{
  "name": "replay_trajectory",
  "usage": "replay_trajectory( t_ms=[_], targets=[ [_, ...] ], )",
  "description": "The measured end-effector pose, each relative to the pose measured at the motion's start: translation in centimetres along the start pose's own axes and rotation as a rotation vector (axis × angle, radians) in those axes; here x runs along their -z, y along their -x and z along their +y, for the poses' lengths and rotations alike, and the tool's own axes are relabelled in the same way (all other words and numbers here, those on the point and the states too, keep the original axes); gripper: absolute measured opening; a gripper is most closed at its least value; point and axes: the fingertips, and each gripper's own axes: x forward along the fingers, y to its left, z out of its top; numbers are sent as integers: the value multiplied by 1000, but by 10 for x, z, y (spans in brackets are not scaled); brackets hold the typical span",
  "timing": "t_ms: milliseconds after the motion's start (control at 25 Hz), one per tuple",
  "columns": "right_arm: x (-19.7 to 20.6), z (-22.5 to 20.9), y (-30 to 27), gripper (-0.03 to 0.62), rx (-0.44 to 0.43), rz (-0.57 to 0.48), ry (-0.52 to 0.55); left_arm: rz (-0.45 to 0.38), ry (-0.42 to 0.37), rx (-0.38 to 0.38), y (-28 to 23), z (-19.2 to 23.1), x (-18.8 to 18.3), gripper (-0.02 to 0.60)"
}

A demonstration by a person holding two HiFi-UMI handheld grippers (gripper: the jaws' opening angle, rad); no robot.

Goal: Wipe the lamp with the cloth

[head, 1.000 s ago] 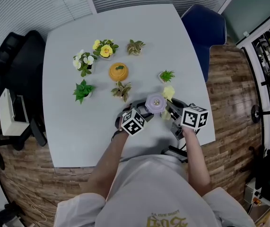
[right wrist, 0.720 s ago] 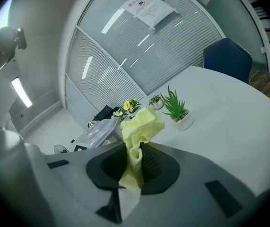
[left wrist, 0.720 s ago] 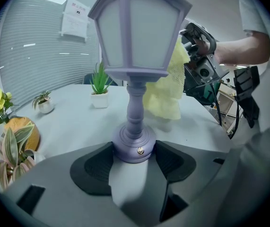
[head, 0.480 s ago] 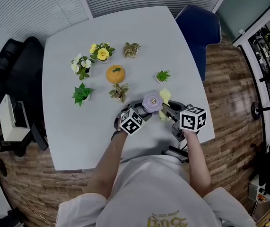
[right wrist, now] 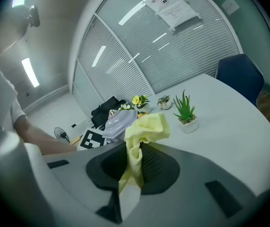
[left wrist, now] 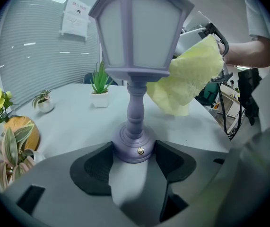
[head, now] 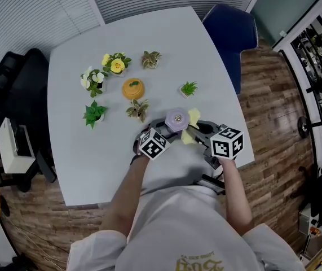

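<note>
Lamp (head: 176, 119) stands upright on the table (head: 93, 151), long axis vertical, straight ahead of you and between your two hands.

Left gripper (left wrist: 135, 160): jaws wide but bearing on either side of the round base (left wrist: 134, 145). Read this as a clamp on the lamp, steadying it. The stem (left wrist: 137, 103) and shade (left wrist: 139, 27) rise clear above the pads.

Right gripper (right wrist: 135, 167): jaws closed on the cloth (right wrist: 146, 129). A yellow fold is pinched between the pads, with the loose bunch standing out past the tips.

Key relation: from the left gripper view the cloth (left wrist: 189, 77) sits on the right flank of the lamp, at the lower edge of the shade. It is touching or just beside that edge, and firm contact cannot be confirmed. In the head view the cloth (head: 193, 117) lies just right of the lamp top. Your right gripper (head: 197, 130) is therefore the one nearer the shade. Your left gripper (head: 169, 130) is committed low at the base.

Judgement: wiping is under way on the shade's right side, and the panels facing away from the cloth look unreached. The next stroke should run along a shade panel or around the lamp's vertical axis. Keep sideways push light, since only the base is held.

Spiky green plant (head: 189, 88) stands beyond the lamp, apart from it.
</note>
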Motion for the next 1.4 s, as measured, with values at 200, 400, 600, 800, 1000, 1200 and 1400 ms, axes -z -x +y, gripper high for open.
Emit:
replay_trajectory(
  t_ms=[200, 400, 600, 800, 1000, 1200, 1400],
  targets=[
    [0, 7, 1, 61, 6, 15, 102, 1, 1, 0, -1, 1, 0, 285],
    [-1, 8, 0, 61, 1, 25, 133, 1, 2, 1, 0, 0, -1, 285],
    [-3, 8, -2, 61, -24, 41, 128, 2, 6, 1, 0, -1, -1, 285],
    [2, 1, -6, 61, -29, 72, 109, 0, 4, -1, -1, 0, -2, 285],
    [14, -6, -17, 61, 15, 140, 130, 1, 6, 1, -1, 1, -2, 285],
    [14, -12, -19, 60, 40, 145, 125, 1, 4, -1, -1, 0, -1, 285],
    [14, -13, -19, 60, 58, 159, 140, 0, 4, -1, -1, 0, -2, 285]
  ],
)
